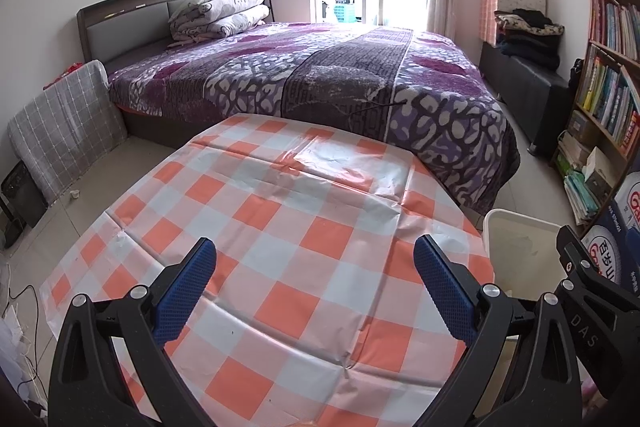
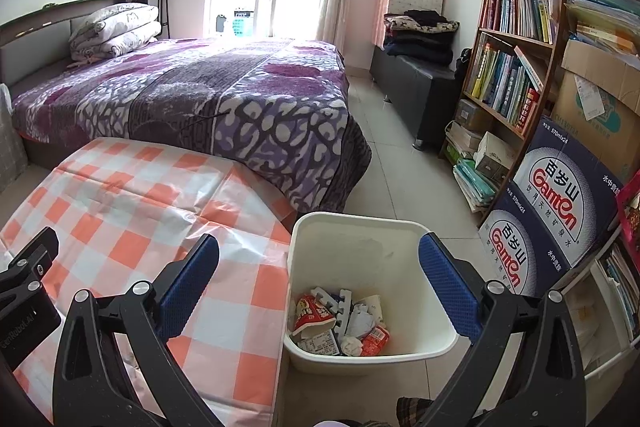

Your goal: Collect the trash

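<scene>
A white trash bin stands on the floor to the right of the table. Inside it lies trash: red snack wrappers, crumpled paper and foam pieces. My right gripper is open and empty, held above the bin's near left part and the table edge. My left gripper is open and empty above the orange-and-white checked tablecloth. The bin's rim shows at the right of the left wrist view. I see no trash on the tablecloth in either view.
A bed with a purple blanket lies beyond the table. A bookshelf and stacked Ganten water boxes stand right of the bin. A dark bench with folded clothes is by the window. Tiled floor runs between bed and shelf.
</scene>
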Available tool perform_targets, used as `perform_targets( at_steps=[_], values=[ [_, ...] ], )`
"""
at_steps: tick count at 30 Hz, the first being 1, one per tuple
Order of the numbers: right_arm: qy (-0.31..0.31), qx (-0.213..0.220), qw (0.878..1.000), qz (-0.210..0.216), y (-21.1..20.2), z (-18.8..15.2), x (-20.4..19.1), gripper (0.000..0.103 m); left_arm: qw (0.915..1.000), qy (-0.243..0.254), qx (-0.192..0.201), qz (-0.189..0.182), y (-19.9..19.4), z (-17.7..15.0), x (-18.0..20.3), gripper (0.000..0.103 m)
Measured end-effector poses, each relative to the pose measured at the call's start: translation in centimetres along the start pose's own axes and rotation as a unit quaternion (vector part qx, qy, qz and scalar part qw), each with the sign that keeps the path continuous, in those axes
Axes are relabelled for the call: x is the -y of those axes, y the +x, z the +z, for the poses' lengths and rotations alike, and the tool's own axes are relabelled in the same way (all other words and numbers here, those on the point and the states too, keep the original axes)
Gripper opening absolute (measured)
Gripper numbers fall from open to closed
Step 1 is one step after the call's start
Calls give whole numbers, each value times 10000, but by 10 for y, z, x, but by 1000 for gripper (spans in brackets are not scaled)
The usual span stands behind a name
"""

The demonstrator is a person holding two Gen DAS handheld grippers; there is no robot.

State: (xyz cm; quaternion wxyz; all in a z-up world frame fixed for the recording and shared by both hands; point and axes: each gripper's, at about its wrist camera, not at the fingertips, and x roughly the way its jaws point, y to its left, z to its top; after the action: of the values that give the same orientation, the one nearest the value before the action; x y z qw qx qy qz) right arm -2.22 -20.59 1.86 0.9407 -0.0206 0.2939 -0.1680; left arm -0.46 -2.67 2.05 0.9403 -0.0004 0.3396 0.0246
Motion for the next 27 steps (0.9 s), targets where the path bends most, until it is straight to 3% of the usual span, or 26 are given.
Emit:
perform_targets(
  at_steps=[23,27],
  values=[
    [107,-102,9998,123,0,-1,1,96,9997,6,41,-233,0,-2,1,89],
    [116,-96,9998,91,-1,-2,1,96,9996,-70,-4,-283,2,-2,-2,66]
  ],
)
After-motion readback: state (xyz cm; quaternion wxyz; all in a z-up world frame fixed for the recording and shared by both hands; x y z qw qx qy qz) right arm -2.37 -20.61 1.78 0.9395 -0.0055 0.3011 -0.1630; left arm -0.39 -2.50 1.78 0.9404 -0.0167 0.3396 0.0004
